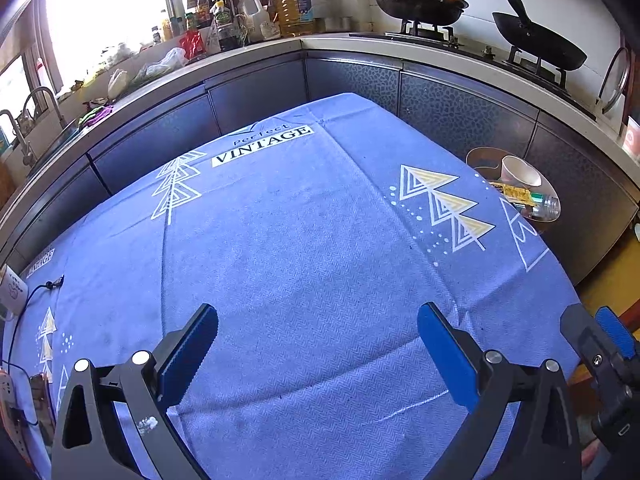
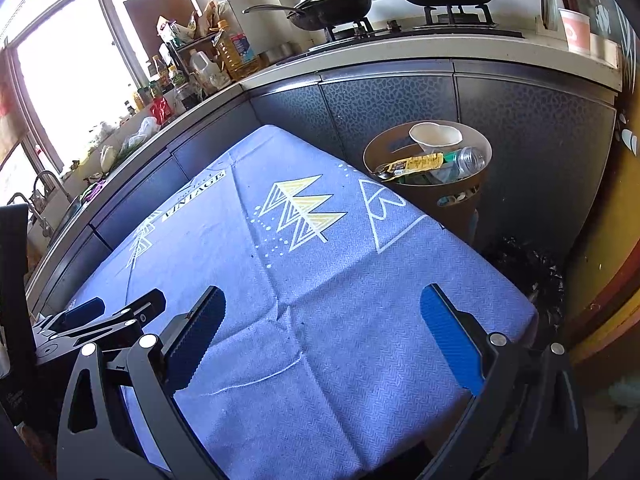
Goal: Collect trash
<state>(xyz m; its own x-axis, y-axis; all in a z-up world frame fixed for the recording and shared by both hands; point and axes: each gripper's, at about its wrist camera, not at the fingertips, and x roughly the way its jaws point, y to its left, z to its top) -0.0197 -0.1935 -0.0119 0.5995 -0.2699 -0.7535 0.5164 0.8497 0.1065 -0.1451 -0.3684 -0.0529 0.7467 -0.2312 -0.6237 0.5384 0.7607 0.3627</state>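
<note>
Left gripper [image 1: 318,354] and right gripper [image 2: 322,334], both spread wide and empty, hover over the blue tablecloth [image 2: 320,280]. Well beyond, past the table's far right corner, stands the brown bin [image 2: 440,196] holding a white paper cup [image 2: 436,136], a yellow wrapper [image 2: 416,163] lying crosswise, and a clear bottle [image 2: 466,160] on its side.

Bright window [image 2: 60,76] (overexposed), dark cabinets [image 2: 392,100], 2 pans [image 1: 538,42] on stove, blue-clothed table [image 1: 304,264]

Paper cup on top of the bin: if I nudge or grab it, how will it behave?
The cup lies tipped on loose trash, so it would probably roll or slide. It looks thin and empty: likely light and easily crushed. The bottle beside it may shift too.
</note>
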